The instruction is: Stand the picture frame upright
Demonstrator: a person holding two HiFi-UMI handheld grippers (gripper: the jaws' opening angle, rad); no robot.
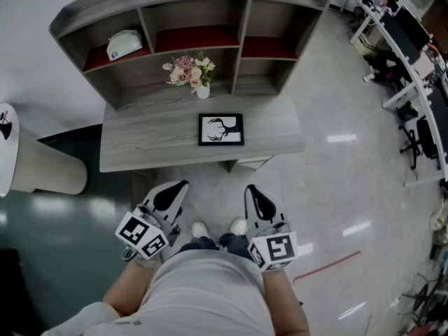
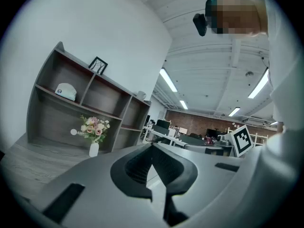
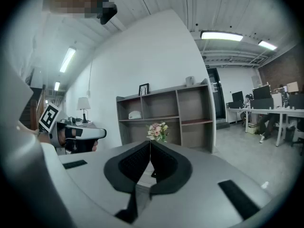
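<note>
Black rectangular picture frame [image 1: 221, 129] lies flat on the grey wooden desk [image 1: 150, 145]. Before the desk, left gripper [image 1: 176, 189] and right gripper [image 1: 254, 193] hold jaws together, empty.

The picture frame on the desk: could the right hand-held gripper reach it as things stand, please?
Probably yes: the picture frame lies flat near the desk edge, with nothing between it and the shut right hand-held gripper.

The desk [image 1: 140, 145] bears a flat picture frame [image 1: 221, 129] and flower vase [image 1: 202, 90].
</note>
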